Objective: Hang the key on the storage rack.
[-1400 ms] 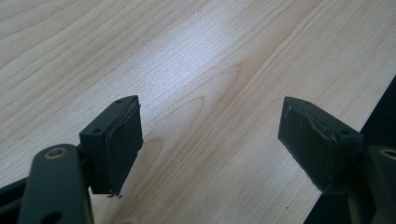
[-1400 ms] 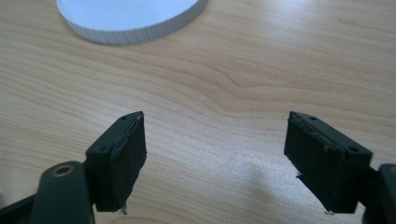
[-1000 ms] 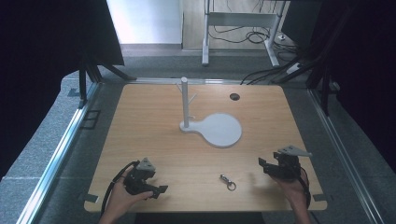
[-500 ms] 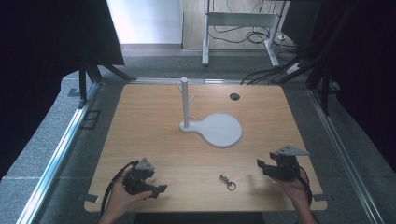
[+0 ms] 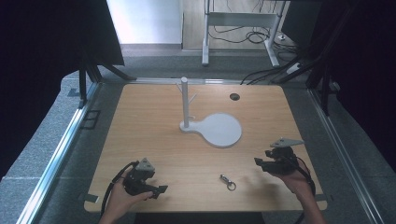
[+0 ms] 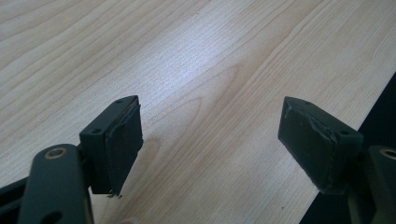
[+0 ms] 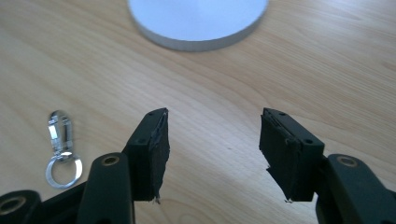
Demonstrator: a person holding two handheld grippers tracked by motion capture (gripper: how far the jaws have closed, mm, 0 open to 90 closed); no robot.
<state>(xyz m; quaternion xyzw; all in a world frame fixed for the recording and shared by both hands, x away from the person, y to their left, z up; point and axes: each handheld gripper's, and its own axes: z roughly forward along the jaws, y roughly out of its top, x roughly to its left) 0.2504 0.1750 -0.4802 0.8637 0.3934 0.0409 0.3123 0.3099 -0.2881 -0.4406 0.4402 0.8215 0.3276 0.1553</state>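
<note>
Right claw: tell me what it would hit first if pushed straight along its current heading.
Probably the white round base of the stand: it lies ahead of the open right claw, bare table between. The key clip sits off to the side, outside that line.

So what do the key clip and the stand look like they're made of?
Key clip: shiny silver metal by its bright glints, with a split ring. Stand: matte pale grey, uniform and seamless, probably plastic or painted; cannot say which. It sits on the wood-grain table.

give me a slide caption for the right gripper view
Open right claw over the wooden table, metal key clip beside it.
</note>
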